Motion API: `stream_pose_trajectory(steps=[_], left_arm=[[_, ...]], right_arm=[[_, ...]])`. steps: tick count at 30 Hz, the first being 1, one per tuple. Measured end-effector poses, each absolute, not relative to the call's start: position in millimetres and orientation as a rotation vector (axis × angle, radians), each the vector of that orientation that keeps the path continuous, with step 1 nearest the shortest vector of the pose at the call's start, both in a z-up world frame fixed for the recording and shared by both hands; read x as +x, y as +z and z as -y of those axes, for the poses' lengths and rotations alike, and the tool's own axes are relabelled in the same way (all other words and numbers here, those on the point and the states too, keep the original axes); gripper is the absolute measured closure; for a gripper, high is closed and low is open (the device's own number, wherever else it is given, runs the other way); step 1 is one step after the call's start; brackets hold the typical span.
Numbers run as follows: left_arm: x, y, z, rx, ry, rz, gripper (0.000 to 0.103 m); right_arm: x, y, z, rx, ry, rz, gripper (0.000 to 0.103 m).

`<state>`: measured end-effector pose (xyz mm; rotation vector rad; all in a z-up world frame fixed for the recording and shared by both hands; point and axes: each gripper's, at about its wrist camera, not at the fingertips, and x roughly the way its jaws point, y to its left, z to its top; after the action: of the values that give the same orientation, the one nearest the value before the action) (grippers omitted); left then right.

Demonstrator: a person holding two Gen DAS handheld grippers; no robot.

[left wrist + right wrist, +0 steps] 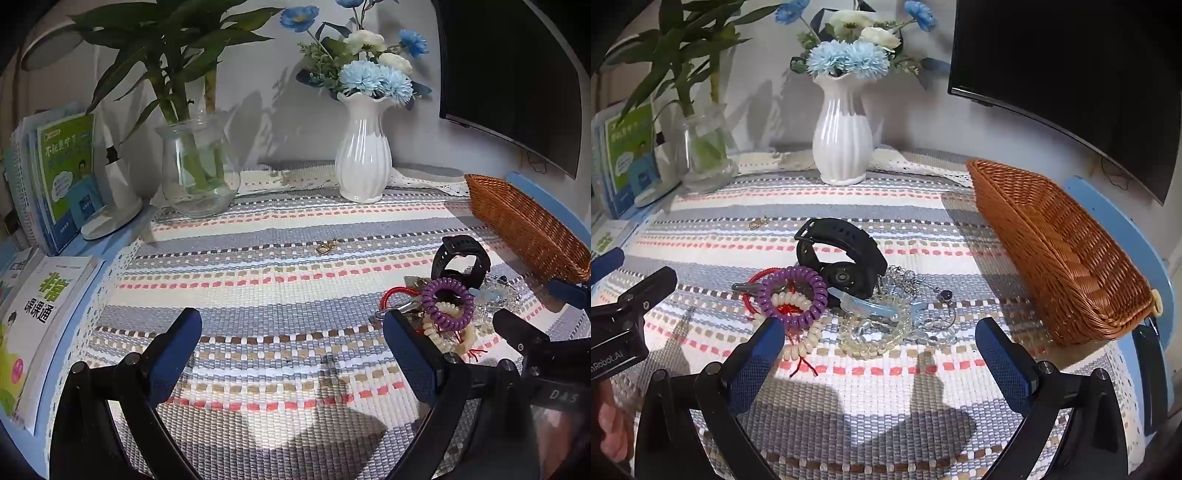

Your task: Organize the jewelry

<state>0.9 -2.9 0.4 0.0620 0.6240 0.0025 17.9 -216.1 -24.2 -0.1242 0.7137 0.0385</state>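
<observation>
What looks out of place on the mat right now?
A small gold clasp lies alone on the mat, apart from the tangled heap of watch, purple coil and bead bracelets. The basket sits tilted, with nothing visible inside.

free: striped mat (849, 373) before jewelry pile (849, 295) | blocked: basket (1052, 251) right, vase (842, 144) behind
</observation>
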Motion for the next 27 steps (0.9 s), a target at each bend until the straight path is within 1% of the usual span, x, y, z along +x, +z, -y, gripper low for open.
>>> stream_pose_trajectory(steps=[2,8,10,17,27], left_arm=[[3,-6,1,0.032,-0.021,-0.636,0.004],[-6,-10,13,0.043,-0.003,-0.617,0.004],[1,-7,0,0.037,-0.025,-0.641,0.004],[3,-6,-9,0.001,-0.018,-0.653,0.004],[2,-5,-6,0.001,-0.012,-0.652,0.004]], right_arm=[[18,-25,216,-0.105,0.04,-0.688,0.001],[17,-24,215,-0.113,0.039,-0.688,0.001],[15,-22,219,-0.11,0.04,-0.689,0.001],[17,-23,218,-0.112,0.035,-0.696,0.001],[17,-23,217,-0.12,0.034,-0.694,0.001]])
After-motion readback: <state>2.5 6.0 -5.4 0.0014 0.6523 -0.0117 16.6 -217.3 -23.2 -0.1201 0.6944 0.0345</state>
